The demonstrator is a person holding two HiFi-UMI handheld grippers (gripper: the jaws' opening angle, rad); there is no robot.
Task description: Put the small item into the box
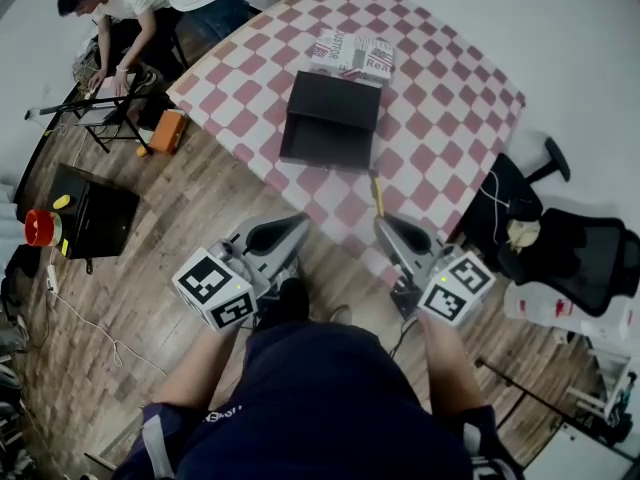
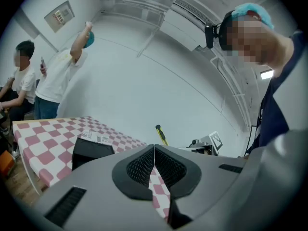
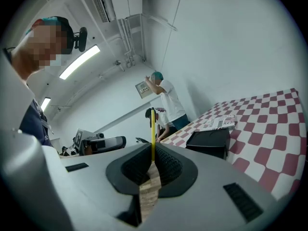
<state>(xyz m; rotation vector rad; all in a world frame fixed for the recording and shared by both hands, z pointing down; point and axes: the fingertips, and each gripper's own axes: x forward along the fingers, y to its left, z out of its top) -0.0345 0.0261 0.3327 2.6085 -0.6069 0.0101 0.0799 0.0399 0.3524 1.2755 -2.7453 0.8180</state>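
Right gripper view: the right gripper (image 3: 153, 150) is clamped on the lower end of 1 thin yellow stick (image 3: 153, 126), which projects beyond the jaws. The left gripper (image 2: 154, 150) is closed on nothing. The black box (image 1: 330, 118) sits well apart on the checked table (image 1: 450, 128). Risk: with so short a hold, the stick may pivot or slip in transit and land outside the box.
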